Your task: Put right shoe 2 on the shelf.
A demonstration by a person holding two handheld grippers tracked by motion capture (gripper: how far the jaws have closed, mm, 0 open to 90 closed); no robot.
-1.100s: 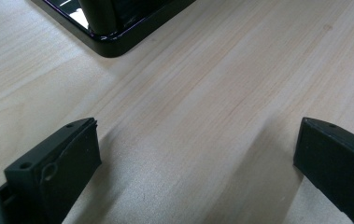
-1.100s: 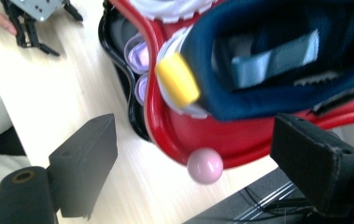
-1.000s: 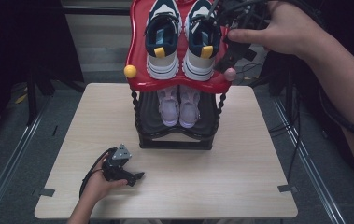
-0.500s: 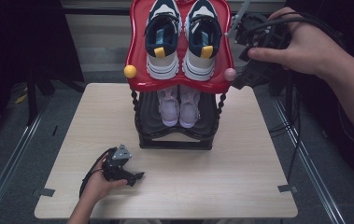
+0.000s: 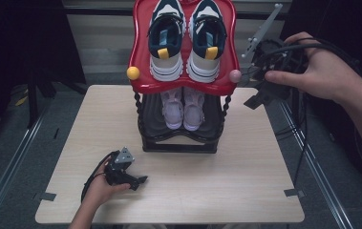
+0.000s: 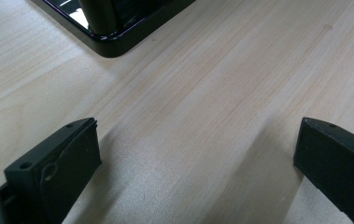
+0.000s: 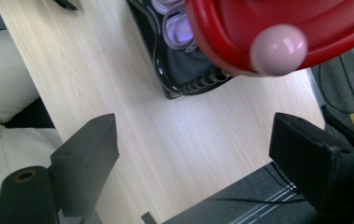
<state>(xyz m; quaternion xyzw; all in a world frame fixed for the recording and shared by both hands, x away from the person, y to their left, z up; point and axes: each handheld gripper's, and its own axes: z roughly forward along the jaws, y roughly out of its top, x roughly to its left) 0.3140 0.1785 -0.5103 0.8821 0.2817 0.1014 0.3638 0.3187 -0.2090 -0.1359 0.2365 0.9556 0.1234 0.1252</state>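
Right gripper (image 5: 260, 90) backed off rightward from the red shelf (image 5: 140, 57), jaws wide and empty, shoes (image 5: 188, 38) to its left; left gripper (image 5: 121, 174) idle, open.

Top sneakers' (image 5: 187, 38) toes cut off by frame's upper edge. Lilac pair (image 5: 184, 109) half-hidden under red shelf (image 5: 140, 71); laces too small to tell.

Four shoes sitting on one two-tier rack

Two navy-and-white sneakers (image 5: 188, 40) are lying on the red shelf (image 5: 183, 84), two lilac shoes (image 5: 183, 107) below; two knobs, yellow (image 5: 133, 73) and pink (image 5: 235, 76).
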